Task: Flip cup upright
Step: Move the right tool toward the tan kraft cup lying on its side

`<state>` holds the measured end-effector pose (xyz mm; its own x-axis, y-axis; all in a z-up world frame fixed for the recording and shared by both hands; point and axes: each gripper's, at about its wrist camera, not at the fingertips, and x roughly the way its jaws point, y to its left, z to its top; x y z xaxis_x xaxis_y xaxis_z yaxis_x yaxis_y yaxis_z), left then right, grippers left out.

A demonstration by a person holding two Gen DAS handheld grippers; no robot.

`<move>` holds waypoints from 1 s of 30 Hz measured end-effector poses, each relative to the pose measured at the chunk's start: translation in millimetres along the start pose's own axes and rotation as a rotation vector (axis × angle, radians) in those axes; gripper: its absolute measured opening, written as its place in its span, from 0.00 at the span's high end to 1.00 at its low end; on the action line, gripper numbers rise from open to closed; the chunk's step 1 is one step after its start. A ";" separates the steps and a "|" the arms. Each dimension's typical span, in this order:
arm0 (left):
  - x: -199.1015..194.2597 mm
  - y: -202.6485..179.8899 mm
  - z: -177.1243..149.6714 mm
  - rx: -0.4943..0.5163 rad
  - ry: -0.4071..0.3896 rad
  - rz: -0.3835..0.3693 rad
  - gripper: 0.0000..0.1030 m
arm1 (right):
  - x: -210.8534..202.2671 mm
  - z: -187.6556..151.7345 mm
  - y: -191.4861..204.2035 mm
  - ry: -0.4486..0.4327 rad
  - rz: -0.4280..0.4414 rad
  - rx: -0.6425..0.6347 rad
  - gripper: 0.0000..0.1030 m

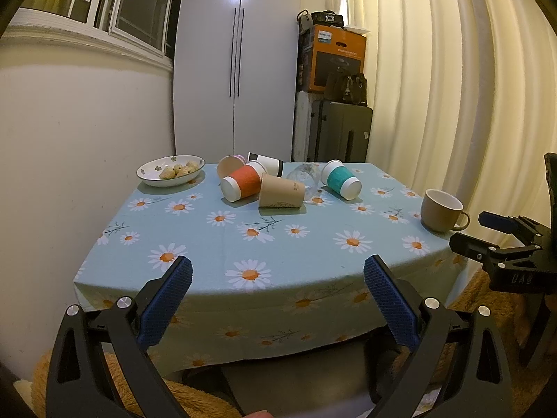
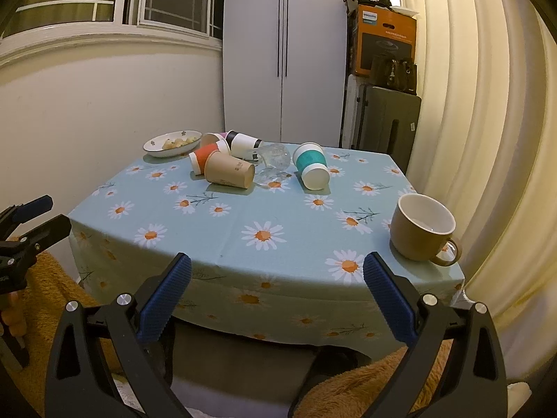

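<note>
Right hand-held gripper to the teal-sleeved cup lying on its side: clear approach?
Probably yes. The right hand-held gripper is open and held off the near table edge. Bare tablecloth lies between it and the teal-sleeved cup. The mug sits right of that path, the glass left.

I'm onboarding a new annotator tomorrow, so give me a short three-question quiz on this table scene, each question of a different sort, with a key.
1. True or false: the brown mug stands upright on the daisy tablecloth.
2. Multiple choice: how does the teal-sleeved cup lie? A) upright B) on its side C) stacked in another cup.
3. Fill in: the left gripper and right gripper are both ____ and hold nothing.

Key: 1 true; 2 B; 3 open.
</note>
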<state>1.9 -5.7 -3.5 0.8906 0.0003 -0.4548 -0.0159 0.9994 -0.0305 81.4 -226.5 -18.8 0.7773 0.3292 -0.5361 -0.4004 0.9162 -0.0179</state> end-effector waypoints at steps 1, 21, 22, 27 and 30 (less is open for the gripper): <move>-0.1 -0.7 0.0 0.001 0.000 -0.001 0.06 | 0.5 -0.4 0.8 0.002 0.002 -0.003 0.05; 51.5 49.5 54.2 -0.263 0.140 -0.166 0.06 | 61.5 84.3 7.1 0.110 0.195 -0.209 0.05; 59.3 54.0 61.6 -0.278 0.149 -0.173 0.06 | 66.8 89.6 8.9 0.116 0.205 -0.225 0.05; 96.8 82.1 82.6 -0.403 0.179 -0.251 0.06 | 116.7 131.2 24.7 0.213 0.324 -0.379 0.05; 122.3 102.2 90.1 -0.510 0.190 -0.289 0.07 | 145.3 148.4 38.0 0.281 0.403 -0.480 0.05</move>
<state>150.2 99.6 18.0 0.7954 -0.3216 -0.5137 -0.0432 0.8154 -0.5773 251.1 -109.9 27.9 0.3933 0.4922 -0.7766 -0.8530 0.5106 -0.1083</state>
